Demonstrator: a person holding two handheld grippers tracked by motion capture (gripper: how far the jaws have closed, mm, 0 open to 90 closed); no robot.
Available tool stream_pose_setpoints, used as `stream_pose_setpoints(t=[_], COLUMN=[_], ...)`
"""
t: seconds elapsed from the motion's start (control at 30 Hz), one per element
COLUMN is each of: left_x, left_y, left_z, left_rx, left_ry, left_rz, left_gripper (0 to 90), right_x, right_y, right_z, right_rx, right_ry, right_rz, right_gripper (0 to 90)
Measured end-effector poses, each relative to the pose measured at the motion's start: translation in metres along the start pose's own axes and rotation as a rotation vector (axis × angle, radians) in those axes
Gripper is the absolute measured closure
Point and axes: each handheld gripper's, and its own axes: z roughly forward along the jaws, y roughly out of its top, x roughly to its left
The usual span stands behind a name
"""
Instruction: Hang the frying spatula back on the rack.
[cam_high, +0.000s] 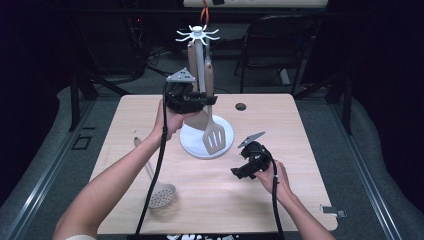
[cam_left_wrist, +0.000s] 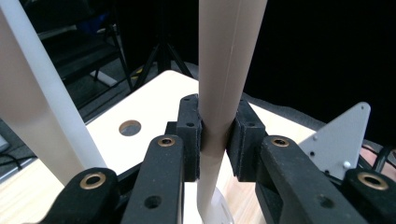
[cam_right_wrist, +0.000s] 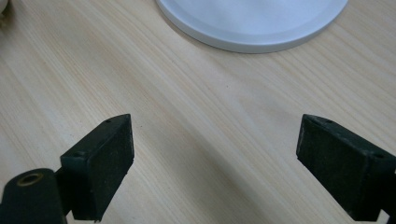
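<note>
One light wooden rectangular table (cam_high: 280, 200) takes the middle of the high view, with a small round hole (cam_high: 241, 106) near its far edge. Next in size is the white utensil stand (cam_high: 199, 60), which rises from a round white base (cam_high: 192, 142) in the centre of the frame and ends in a ring of hooks at the top centre. From this stand hangs a beige slotted turner with a long handle (cam_high: 214, 135), its blade low over the base. In the lower left part of the table lies a beige round skimmer spoon with holes (cam_high: 161, 195), well apart from the stand.

The left gripper (cam_high: 202, 99) is raised in the upper middle of the frame, just beside the stand pole. In the left gripper view its black pads are pressed on both sides of the pale beige handle (cam_left_wrist: 219, 93), which stands upright in the centre of that frame, so it is pinching this handle. The white pole (cam_left_wrist: 37, 93) passes at the left edge there.

The right gripper (cam_high: 239, 171) is low, right of centre in the high view, near the base. In the right gripper view its jaws are spread wide over bare wood, with nothing between them, and the rim of the base (cam_right_wrist: 252, 42) is at the top.
</note>
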Motion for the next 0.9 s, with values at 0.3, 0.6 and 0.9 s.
stream_pose_setpoints(t=[0.3,0.6,0.9], left_x=[0.001,0.011,0.021], left_y=[0.015,0.022,0.031], left_z=[0.0,0.003,0.003], left_rx=[-0.007,-0.014,-0.015], left_ry=[0.012,0.019,0.027], left_rz=[0.018,-0.007,-0.036], left_gripper=[76.7,76.7,76.6], right_x=[0.0,-0.001,0.0], right_y=[0.0,0.0,0.0], right_z=[0.0,0.001,0.004], right_rx=[0.007,0.015,0.023], right_ry=[0.001,0.006,0.017], right_rz=[-0.008,-0.009,-0.022], right_gripper=[11.4,11.5,11.5])
